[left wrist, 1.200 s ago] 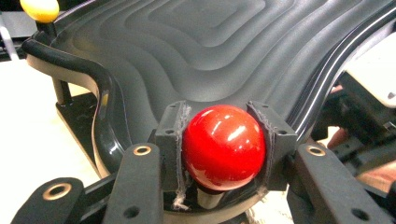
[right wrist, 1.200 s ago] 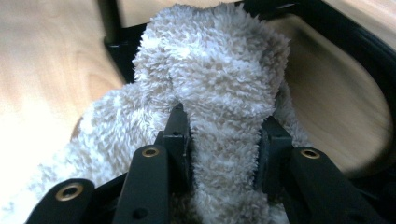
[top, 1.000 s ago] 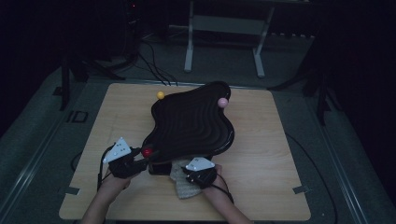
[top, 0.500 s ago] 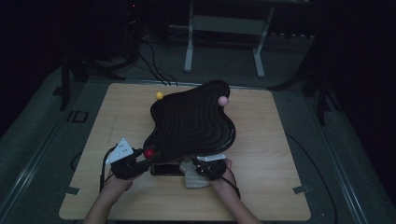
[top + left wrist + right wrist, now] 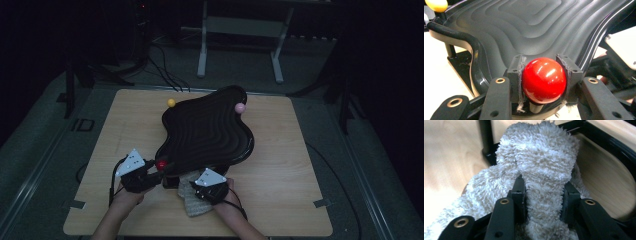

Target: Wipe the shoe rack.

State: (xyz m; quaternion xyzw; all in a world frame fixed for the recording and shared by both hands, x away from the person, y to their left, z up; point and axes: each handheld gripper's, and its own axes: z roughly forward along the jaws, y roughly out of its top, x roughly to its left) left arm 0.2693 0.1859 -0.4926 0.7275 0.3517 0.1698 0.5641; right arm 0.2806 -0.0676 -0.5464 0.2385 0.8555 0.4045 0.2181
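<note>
A black wavy tray (image 5: pixel 207 132) stands on a low black stand and carries ball knobs on its rim. My left gripper (image 5: pixel 154 169) is at the tray's near left corner, shut on the red ball (image 5: pixel 161 165). In the left gripper view the red ball (image 5: pixel 543 80) sits squeezed between both pads (image 5: pixel 515 75), with the ribbed tray (image 5: pixel 524 30) beyond. My right gripper (image 5: pixel 204 181) is at the tray's front edge, shut on a fluffy beige cloth (image 5: pixel 192 200). In the right gripper view the cloth (image 5: pixel 544 167) bulges up from between the jaws of my right gripper (image 5: pixel 543 192).
A yellow ball (image 5: pixel 171 102) and a pink ball (image 5: pixel 240 107) sit at the tray's far corners. The stand's black base (image 5: pixel 609 142) and a post (image 5: pixel 485 137) lie just past the cloth. The wooden table (image 5: pixel 290 165) stands on a dark floor with cables and a metal frame (image 5: pixel 240 30) behind.
My right gripper went right along the tray's front edge with the cloth, then came back left. The left gripper has stayed on the red ball.
</note>
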